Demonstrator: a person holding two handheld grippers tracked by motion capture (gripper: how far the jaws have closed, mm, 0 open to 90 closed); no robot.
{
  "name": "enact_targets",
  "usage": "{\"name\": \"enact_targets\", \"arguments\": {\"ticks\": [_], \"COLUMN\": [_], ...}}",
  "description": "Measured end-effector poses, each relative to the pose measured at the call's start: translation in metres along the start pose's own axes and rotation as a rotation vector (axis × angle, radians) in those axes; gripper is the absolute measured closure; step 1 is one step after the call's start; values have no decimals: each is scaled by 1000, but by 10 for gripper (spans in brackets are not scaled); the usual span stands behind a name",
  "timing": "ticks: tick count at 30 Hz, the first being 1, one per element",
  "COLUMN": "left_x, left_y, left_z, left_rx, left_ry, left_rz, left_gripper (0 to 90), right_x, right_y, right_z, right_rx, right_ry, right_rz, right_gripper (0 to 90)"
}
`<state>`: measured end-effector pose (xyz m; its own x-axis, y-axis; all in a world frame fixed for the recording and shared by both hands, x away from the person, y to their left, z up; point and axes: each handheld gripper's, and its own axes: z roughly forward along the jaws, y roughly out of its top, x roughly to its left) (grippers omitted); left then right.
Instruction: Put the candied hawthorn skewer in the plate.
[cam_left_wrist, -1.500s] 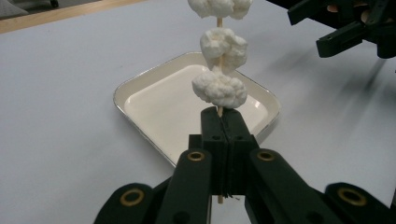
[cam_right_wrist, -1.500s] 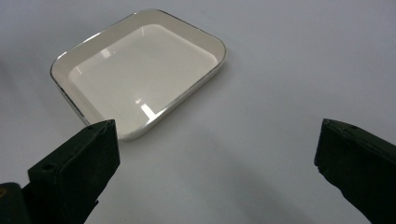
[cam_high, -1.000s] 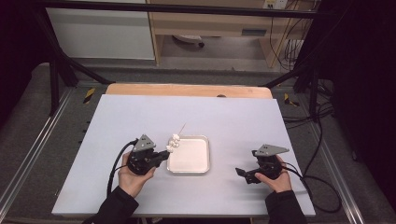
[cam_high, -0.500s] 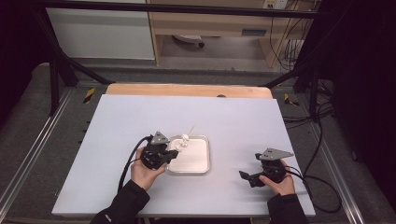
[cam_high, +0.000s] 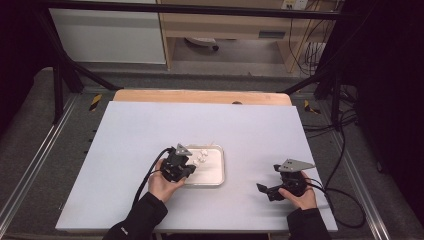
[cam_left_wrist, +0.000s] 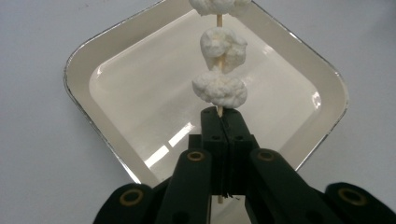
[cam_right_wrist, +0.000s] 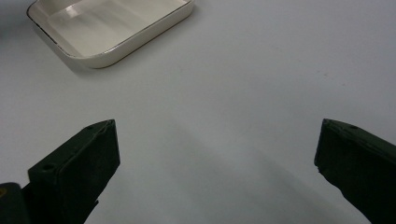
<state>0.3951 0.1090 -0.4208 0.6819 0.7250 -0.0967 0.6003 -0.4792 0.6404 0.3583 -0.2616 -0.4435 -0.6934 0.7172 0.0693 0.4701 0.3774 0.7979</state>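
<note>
The left gripper (cam_high: 184, 167) hangs over the near-left corner of the tray (cam_high: 216, 176), which sits a little toward the near edge of the tabletop (cam_high: 150, 125), about midway between its left and right edges. Its jaws are clenched on the bare end of a skewer (cam_left_wrist: 218, 70), as the left gripper view shows; the stick runs out from the tips over the tray floor and carries three white marshmallows (cam_left_wrist: 219, 88), the nearest one just beyond the jaw tips.

The step in hand looks like laying the skewer down in the tray. To do it well, lower the hand until the marshmallows rest on the tray floor, keep the stick inside the rim and along the floor, and only then let the jaws part, so the skewer does not roll or tip over the edge. The tray rim (cam_left_wrist: 77, 88) is what stands nearest in the way: a stick end resting on it would leave the skewer tilted.

The right gripper (cam_high: 262, 190) waits near the near-right corner of the tabletop, well apart from the tray, its jaws spread wide with nothing between them, pointing toward the tray. The tabletop between them is bare. Beyond the far edge lies a wooden board (cam_high: 200, 96).
</note>
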Motion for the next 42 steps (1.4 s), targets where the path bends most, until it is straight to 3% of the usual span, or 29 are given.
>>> {"name": "enact_targets", "arguments": {"ticks": [11, 21, 32, 38, 42], "left_x": [-3, -2, 1, 6, 13], "left_y": [-2, -2, 0, -2, -8], "left_z": [12, 14, 0, -20, -33], "left_rx": [62, 77, 33, -30, -51], "left_ry": [25, 31, 38, 32, 14], "left_rz": [20, 17, 34, 64, 54], "left_gripper": [889, 875, 663, 471, 316], "right_x": [0, 1, 1, 0, 0], "right_y": [0, 0, 0, 1, 1], "right_z": [1, 1, 1, -1, -1], "right_rx": [2, 6, -2, -13, -16], "right_ry": [-3, 2, 1, -2, -2], "right_rz": [-1, 1, 4, 6, 14], "right_gripper": [7, 7, 7, 7, 7]}}
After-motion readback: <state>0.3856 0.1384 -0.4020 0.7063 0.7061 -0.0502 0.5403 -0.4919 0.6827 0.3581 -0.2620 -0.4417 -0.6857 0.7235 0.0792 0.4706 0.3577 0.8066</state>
